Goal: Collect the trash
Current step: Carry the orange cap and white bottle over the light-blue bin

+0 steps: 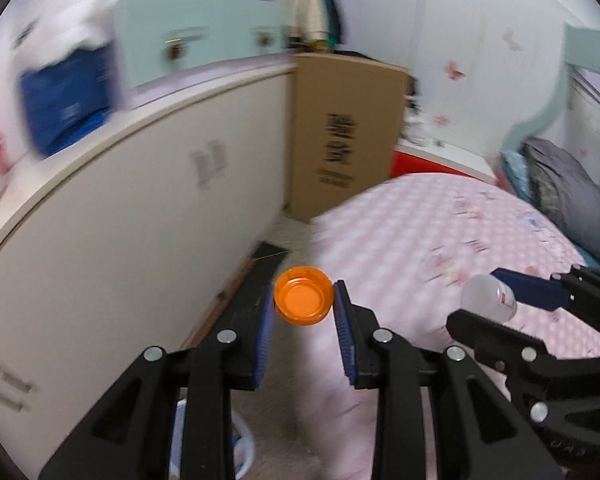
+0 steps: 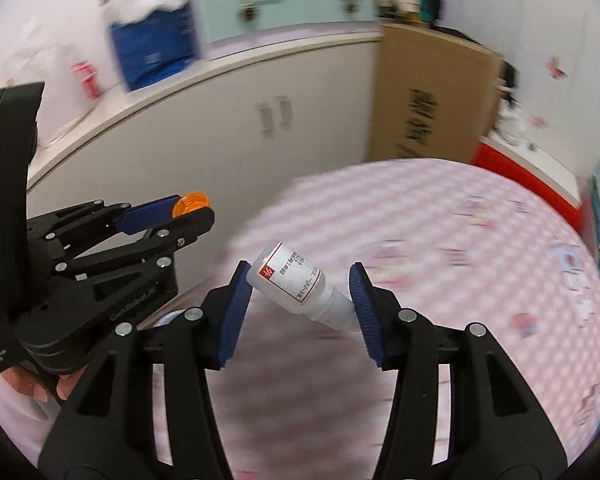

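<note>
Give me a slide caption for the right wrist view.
Right gripper clamps a small white bottle over the pink bed; left gripper holds an orange cap.

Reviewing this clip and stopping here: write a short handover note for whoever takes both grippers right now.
Left gripper: shut on the orange cap, open side towards the camera.
Right gripper: shut on the small white bottle, pinched end to end, base against one pad, capless tip against the other, lying tilted across the jaws.
Where: both are held in the air above the pink checked bed, beside the white cabinet.
Done: both pieces of trash are picked up.
Left: carry them to a bin and drop them. No bin can be made out for certain; the views are motion-blurred.
</note>
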A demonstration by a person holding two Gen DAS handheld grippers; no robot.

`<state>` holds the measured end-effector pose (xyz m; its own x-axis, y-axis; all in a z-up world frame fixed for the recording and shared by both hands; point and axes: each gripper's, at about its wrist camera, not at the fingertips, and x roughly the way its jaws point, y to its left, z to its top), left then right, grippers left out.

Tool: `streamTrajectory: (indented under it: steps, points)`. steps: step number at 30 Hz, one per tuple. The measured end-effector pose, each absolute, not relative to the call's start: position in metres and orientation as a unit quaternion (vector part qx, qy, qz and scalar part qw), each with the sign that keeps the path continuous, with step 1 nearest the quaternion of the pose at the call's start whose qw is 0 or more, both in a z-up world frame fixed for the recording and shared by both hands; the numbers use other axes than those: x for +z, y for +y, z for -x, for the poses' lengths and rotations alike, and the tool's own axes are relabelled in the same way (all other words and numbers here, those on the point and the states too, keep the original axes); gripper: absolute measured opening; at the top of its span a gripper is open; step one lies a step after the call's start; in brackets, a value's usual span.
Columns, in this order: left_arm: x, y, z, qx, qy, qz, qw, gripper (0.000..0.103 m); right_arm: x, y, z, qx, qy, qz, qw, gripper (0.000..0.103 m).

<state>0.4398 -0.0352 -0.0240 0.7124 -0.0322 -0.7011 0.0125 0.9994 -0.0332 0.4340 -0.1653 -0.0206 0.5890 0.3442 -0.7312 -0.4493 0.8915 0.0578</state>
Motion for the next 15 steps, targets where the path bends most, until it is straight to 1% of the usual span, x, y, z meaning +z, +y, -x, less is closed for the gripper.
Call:
streamTrajectory:
  steps: [4, 7, 9, 11, 15]
  points:
    - [-0.046, 0.038, -0.394, 0.040, 0.400, 0.026, 0.915, 0.029, -0.040, -0.083, -0.405, 0.251, 0.410, 0.089, 0.872, 0.050]
    - [-0.084, 0.090, -0.363, 0.073, 0.436, 0.049, 0.895, 0.029, -0.074, -0.029, -0.389, 0.251, 0.446, 0.108, 0.852, 0.050]
    - [-0.118, 0.116, -0.348, 0.085, 0.465, 0.068, 0.878, 0.029, -0.110, 0.000, -0.383, 0.254, 0.486, 0.123, 0.827, 0.050]
    - [-0.153, 0.133, -0.340, 0.086, 0.496, 0.086, 0.860, 0.029, -0.157, 0.024, -0.380, 0.259, 0.524, 0.139, 0.799, 0.050]
    - [-0.241, 0.156, -0.330, 0.094, 0.568, 0.107, 0.811, 0.029, -0.244, 0.048, -0.384, 0.250, 0.596, 0.155, 0.748, 0.050]
